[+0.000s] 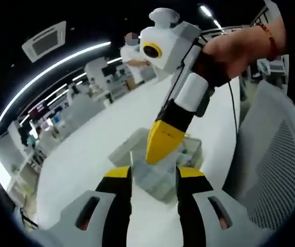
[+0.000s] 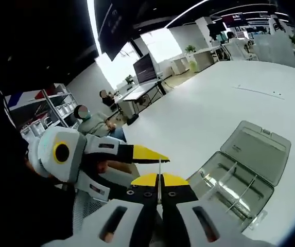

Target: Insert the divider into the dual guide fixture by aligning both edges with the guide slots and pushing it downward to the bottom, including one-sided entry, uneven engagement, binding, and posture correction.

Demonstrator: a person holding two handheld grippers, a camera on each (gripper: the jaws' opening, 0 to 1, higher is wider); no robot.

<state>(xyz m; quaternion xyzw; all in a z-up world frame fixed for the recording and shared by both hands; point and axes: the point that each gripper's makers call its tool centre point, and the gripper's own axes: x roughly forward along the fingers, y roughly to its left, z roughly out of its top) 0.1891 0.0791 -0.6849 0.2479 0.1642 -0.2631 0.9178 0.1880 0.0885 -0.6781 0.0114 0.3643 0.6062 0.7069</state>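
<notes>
- White table [image 2: 229, 92] spans both views
- Clear plastic box [image 2: 242, 170], lid open, sits at lower right of the right gripper view; it looks light and could slide when pushed
- Left gripper [image 1: 154, 177] is spread, empty, above the box [image 1: 155, 172]
- Right gripper [image 2: 159, 181] pinches a thin divider [image 2: 159, 167], seemingly stiff and slippery; hold it near its top edge

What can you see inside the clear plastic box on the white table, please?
The clear plastic box lies open, lid back. Thin upright partitions split it into compartments that look empty. Its near-left corner is hidden behind the right gripper, which is shut on a thin divider.
</notes>
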